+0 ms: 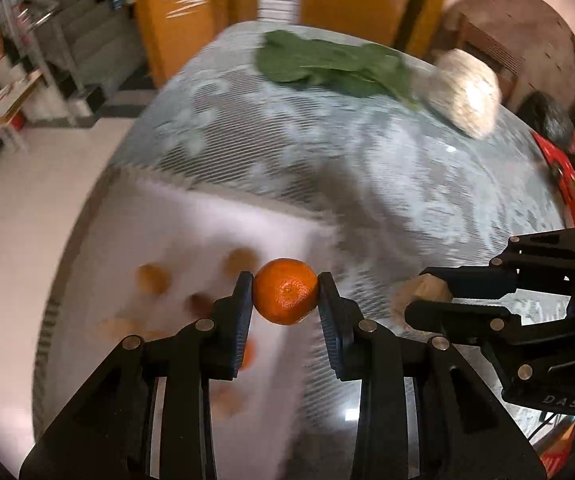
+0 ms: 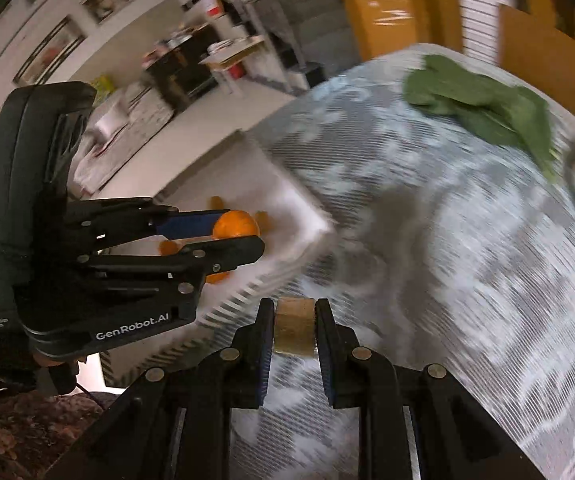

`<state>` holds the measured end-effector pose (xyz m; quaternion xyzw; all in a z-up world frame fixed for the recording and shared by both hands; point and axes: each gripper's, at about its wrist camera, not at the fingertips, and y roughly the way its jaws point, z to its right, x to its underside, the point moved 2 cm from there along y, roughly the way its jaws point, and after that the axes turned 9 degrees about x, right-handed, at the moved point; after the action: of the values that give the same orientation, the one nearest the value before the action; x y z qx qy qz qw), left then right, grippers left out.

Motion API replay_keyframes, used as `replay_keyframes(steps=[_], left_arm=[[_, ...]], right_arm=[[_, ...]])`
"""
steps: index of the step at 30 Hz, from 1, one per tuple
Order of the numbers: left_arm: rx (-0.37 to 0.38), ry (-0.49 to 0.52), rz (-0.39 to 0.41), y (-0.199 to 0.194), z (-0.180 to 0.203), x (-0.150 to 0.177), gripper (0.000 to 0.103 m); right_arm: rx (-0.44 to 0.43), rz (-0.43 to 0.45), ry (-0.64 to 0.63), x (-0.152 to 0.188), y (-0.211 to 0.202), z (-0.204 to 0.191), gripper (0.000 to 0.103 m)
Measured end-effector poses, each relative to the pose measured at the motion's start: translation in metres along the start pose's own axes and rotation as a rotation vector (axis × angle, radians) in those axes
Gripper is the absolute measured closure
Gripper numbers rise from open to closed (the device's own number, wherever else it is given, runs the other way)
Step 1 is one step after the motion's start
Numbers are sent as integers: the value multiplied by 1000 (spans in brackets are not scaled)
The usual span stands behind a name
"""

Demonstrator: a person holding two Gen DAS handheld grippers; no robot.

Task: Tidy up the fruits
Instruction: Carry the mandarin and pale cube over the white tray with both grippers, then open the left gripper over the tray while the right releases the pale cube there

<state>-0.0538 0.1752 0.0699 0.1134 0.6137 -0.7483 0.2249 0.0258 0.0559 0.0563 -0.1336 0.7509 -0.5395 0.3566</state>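
We see a table (image 1: 367,184) under a grey-and-white patterned cloth, blurred by motion. On its near left part sits a white tray (image 1: 191,240); in it we count about six small round fruits (image 1: 153,278), orange to brown, too smeared to name or count surely. At the far side lies one bunch of green leaves (image 1: 327,66), and just beside it one pale, rough, rounded lump (image 1: 467,92) that we cannot identify. One red item (image 1: 567,176) shows at the right edge.

Our left gripper (image 1: 286,292) is clamped on one orange (image 1: 285,291), bright, glossy, dimpled, its stem end facing the camera, held above the tray's right part. Our right gripper (image 2: 295,328) is closed tight on one small tan, matte, blocky fruit (image 2: 294,327), above the cloth just beside the tray's corner. The two grippers hang near each other, apart.
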Motion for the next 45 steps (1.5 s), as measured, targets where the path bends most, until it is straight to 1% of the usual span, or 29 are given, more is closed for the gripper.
replay_keyframes(steps=[4,8,11,13,16,18,21,26,29,32,33,36,38,39,42,45], left_arm=[[-35,-79,4,-10,-41,14,72],[-58,-129,1,-15,-69,25,72],[-63,-154,0,-14,-82,28,72],[-60,-162,2,-13,-86,29,72],[-51,-160,0,-9,-87,30,72],[-42,-159,-5,-7,-88,31,72],[-36,-151,-11,-2,-87,30,72],[-34,-142,-24,4,-84,31,72],[-34,-146,-28,6,-85,31,72],[-32,-152,-24,6,-85,31,72],[-30,-154,-25,6,-86,31,69],[-34,-153,-11,3,-86,30,60],[-39,-144,10,-1,-84,29,52],[-41,-145,23,-4,-84,28,45],[-63,-150,49,-12,-84,25,44],[-111,-145,58,-20,-82,22,44]], right_arm=[[-34,-22,-59,-17,21,-27,83],[-68,-54,-105,-29,41,-53,84],[-90,-96,-145,-33,62,-72,83],[-95,-120,-159,-32,73,-81,83],[-73,-150,-170,-28,85,-84,83],[-71,-152,-166,-28,87,-84,83],[-45,-163,-170,-29,90,-82,83],[-49,-172,-171,-22,88,-84,83],[-46,-181,-169,-19,93,-86,83],[-38,-172,-152,-23,99,-85,83],[-38,-165,-143,-23,99,-83,83],[-39,-150,-119,-23,94,-80,75],[-32,-144,-117,-22,88,-81,71],[-24,-138,-112,-22,85,-81,71],[-6,-106,-91,-23,78,-79,69],[6,-67,-63,-23,68,-77,68]])
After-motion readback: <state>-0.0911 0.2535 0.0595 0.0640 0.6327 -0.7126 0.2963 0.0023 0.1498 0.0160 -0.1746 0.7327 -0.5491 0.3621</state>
